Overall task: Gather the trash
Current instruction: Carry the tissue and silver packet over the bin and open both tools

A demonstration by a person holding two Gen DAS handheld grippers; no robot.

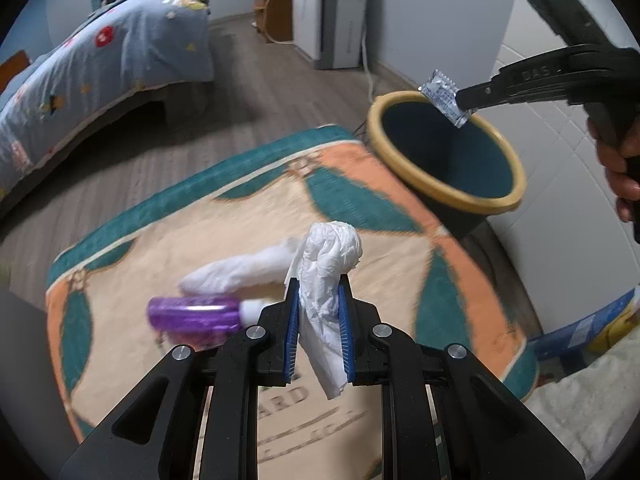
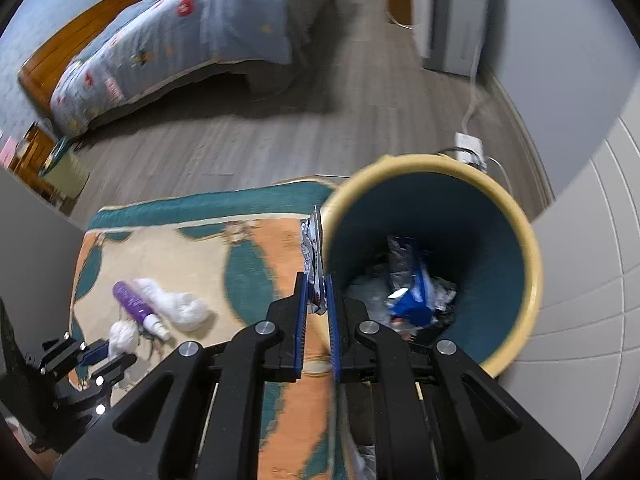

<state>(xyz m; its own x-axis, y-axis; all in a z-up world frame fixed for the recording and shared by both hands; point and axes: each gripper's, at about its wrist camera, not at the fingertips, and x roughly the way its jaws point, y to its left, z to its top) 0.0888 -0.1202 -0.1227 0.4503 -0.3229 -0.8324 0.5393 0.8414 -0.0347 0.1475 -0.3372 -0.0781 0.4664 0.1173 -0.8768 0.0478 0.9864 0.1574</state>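
Note:
My left gripper point(image 1: 319, 284) is shut on a crumpled white tissue point(image 1: 326, 276), held above the rug. On the rug beneath lie a purple bottle point(image 1: 192, 314) with a white cap and another white tissue point(image 1: 240, 270). My right gripper point(image 2: 317, 280) is shut on a silver foil wrapper point(image 2: 314, 256), just left of the rim of the dark teal bin point(image 2: 524, 240) with a yellow edge. The left wrist view shows that wrapper point(image 1: 442, 98) over the bin's far rim point(image 1: 400, 98). The bin holds several pieces of trash, among them blue packaging point(image 2: 412, 304).
A patterned orange, teal and cream rug point(image 1: 380, 184) lies on grey wood flooring. A bed with a blue quilt point(image 1: 100, 64) stands at the back left. A white appliance point(image 1: 332, 12) and a power strip point(image 2: 468, 146) sit near the back wall. A white panelled wall point(image 2: 600, 260) is right of the bin.

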